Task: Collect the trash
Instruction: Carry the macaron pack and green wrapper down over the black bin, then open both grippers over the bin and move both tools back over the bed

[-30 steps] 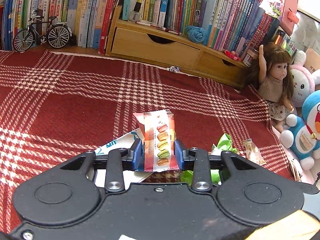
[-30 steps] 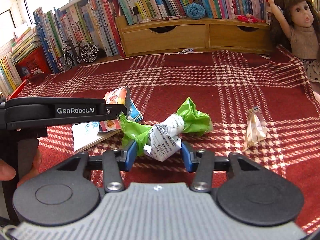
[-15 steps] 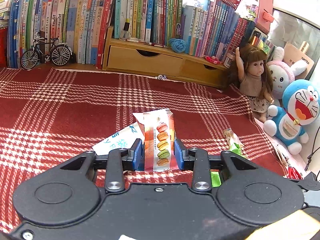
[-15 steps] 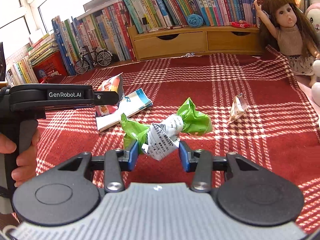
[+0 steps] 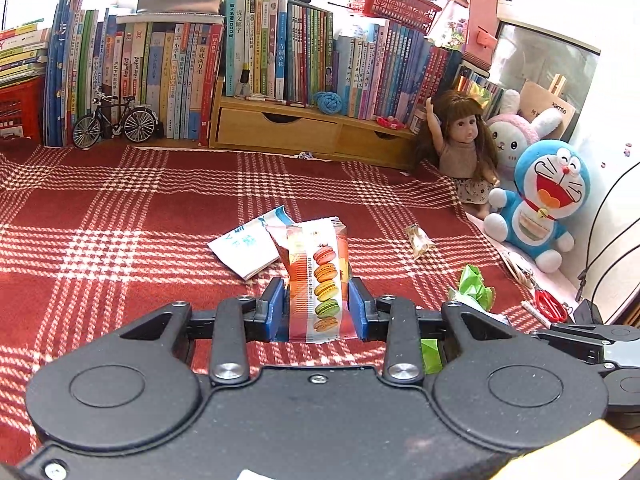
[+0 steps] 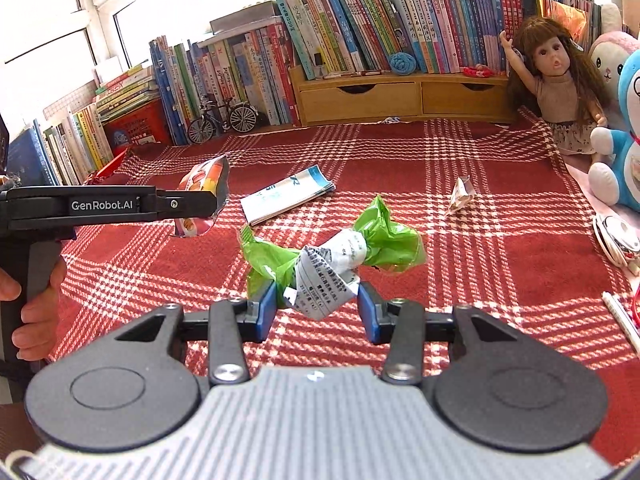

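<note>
My left gripper is shut on a macaron snack wrapper and holds it above the red plaid cloth; the wrapper also shows in the right wrist view, at the tip of the left gripper. My right gripper is shut on a crumpled green and white wrapper, lifted off the cloth; it also shows in the left wrist view. A white and blue paper packet and a small clear candy wrapper lie on the cloth.
Books, a wooden drawer shelf and a toy bicycle line the back. A doll, a bunny and a Doraemon plush stand at the right. Red scissors, cables and a pen lie at the right edge.
Both grippers have risen and pulled back with their wrappers in them. The paper packet and the candy wrapper stay on the cloth and look farther away.
</note>
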Motion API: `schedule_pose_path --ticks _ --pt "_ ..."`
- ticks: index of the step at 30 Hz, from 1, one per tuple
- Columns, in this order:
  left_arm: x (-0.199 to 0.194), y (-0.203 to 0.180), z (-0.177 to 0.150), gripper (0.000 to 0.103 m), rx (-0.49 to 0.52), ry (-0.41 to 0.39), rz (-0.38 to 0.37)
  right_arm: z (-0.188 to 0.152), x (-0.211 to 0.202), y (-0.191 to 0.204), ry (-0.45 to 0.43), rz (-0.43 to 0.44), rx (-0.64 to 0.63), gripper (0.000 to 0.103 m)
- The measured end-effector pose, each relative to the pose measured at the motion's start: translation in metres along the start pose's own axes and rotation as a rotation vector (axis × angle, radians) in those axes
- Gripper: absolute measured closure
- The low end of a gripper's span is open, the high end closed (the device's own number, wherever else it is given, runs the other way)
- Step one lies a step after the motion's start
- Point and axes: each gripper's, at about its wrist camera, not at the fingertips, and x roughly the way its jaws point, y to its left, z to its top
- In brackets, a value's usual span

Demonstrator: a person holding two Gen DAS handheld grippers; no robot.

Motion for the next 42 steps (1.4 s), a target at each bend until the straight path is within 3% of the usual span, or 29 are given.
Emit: schedule_pose_path --ticks 14,20,31,36,42 --pt "-0.105 -0.002 -0.09 0.07 -0.025 0.013 -0.052 -0.069 -0.045 0.049 0.054 0.102 -0.061 0.055" --pt "-0.131 0.006 -0.135 0.07 -0.029 0.065 -0.05 -0.104 -0.055 0.064 0.123 0.131 -0.111 0.055" --pt "-0.119 0.022 -0.211 0.07 -0.052 0.267 0.002 -0.162 -0.026 0.082 0.319 0.161 -0.165 0.054" --pt "-0.095 0.025 -0.235 0.07 -0.048 0.36 0.019 -0.189 0.001 0.1 0.424 0.165 -0.262 0.054" --pt "-0.072 0.026 -0.255 0.07 -0.017 0.439 0.061 -0.206 0.023 0.112 0.483 0.178 -0.32 0.054"
